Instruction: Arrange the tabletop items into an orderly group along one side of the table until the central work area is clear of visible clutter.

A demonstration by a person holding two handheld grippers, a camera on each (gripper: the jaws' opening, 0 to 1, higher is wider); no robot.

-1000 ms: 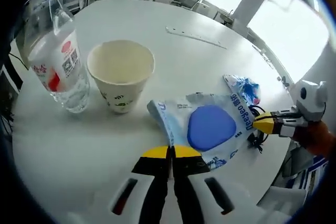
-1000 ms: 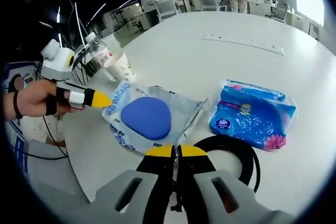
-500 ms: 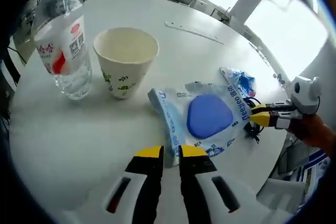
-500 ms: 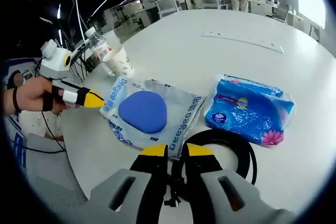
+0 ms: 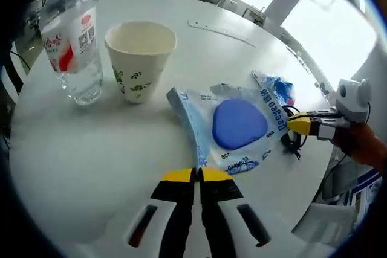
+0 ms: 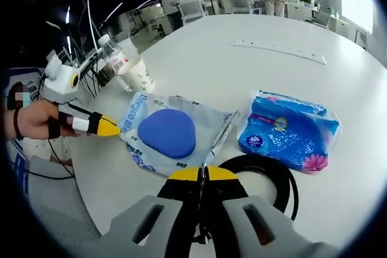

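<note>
Bright window glare upper right; soft shadows, fisheye-warped edges, sharp centre

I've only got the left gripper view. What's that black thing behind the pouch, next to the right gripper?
Observer: A coiled black cable, lying just past the right gripper, whose jaws are shut on the pouch edge.
Operator: And the blue bit sticking out behind the pouch?
Observer: A blue tissue pack with a pink flower print, lying flat beside the pouch, just beyond the coil.
</note>
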